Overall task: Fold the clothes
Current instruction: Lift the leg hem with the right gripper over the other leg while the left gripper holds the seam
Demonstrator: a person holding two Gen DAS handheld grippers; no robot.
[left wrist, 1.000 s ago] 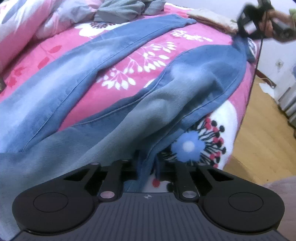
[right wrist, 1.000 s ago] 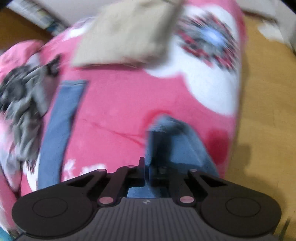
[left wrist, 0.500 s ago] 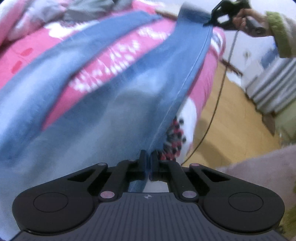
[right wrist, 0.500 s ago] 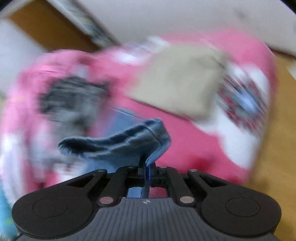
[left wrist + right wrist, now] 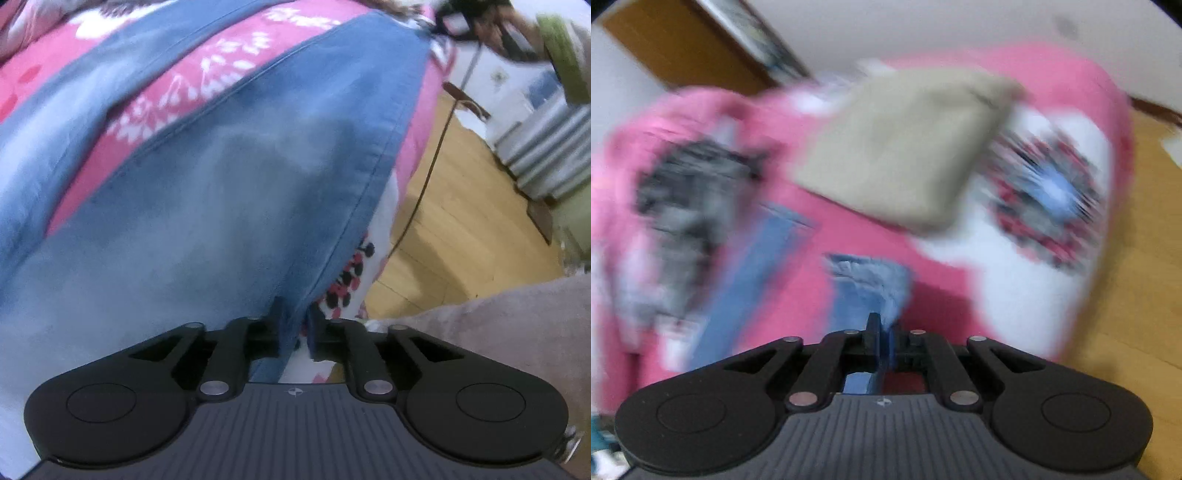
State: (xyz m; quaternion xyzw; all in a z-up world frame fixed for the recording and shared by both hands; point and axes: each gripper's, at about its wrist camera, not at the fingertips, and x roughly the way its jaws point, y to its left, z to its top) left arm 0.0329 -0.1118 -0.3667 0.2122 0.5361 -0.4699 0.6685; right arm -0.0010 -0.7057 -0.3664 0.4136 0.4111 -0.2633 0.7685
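Note:
Blue jeans (image 5: pixel 229 184) lie spread on a pink floral bedcover (image 5: pixel 221 70). My left gripper (image 5: pixel 293 325) is shut on the near edge of one jeans leg, by the bed's right side. My right gripper (image 5: pixel 884 332) is shut on the far hem of the same leg (image 5: pixel 871 288) and holds it above the bed. The right gripper also shows in the left wrist view (image 5: pixel 465 22), at the top right, at the leg's far end. The other leg (image 5: pixel 753 266) lies flat on the cover. The right wrist view is blurred.
A folded beige garment (image 5: pixel 905 147) lies on the bed beyond the hem. A grey crumpled garment (image 5: pixel 683 206) lies at the left. The wooden floor (image 5: pixel 461 221) runs along the bed's right side, with a black cable (image 5: pixel 424 177) hanging over it and a radiator (image 5: pixel 546 147) behind.
Both grippers closed on the jeans leg and raised it. The right gripper lifted the hem off the bed and moved it. The leg now hangs taut between the two grippers.

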